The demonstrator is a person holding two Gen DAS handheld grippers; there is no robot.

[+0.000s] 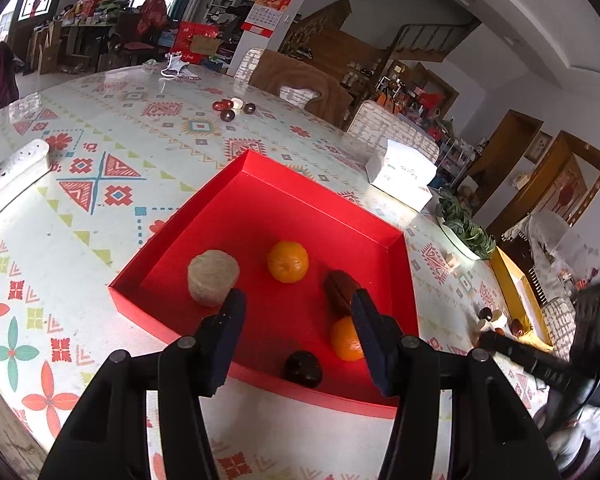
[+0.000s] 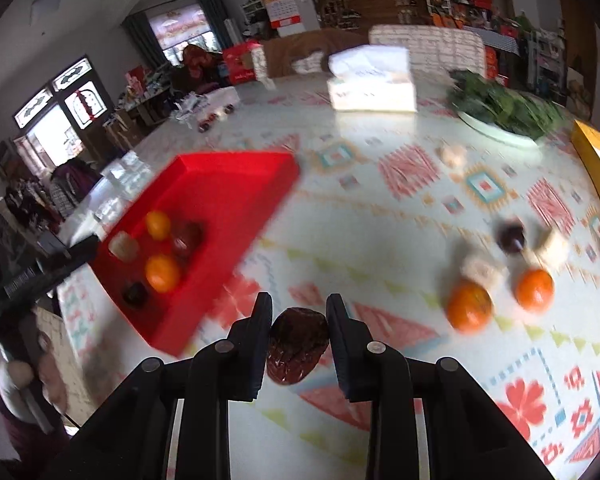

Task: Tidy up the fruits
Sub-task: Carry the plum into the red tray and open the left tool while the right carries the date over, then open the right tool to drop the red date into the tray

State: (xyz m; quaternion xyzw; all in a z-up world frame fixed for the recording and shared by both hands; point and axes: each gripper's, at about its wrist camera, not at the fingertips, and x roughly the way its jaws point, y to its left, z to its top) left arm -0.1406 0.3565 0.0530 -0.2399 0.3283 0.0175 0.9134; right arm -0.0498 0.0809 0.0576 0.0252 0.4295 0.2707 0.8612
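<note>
Wrinkled brown date point(image 2: 296, 344) sits clamped in the right claw point(image 2: 298, 340); left claw point(image 1: 296, 340) gapes, empty, above the red tray point(image 1: 260, 184). A loose pinch could drop it short.

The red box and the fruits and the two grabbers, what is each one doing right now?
red box: open, on the table, fruit inside
two oranges in the box: lying loose, apart
pale round fruit: in the box
left gripper: open, empty, over the box
right gripper: shut on the brown date
two oranges on the table: not boxed yet

Right claw point(image 2: 299, 334) grips a date point(image 2: 296, 344) — red tray point(image 2: 236, 168) left.
</note>
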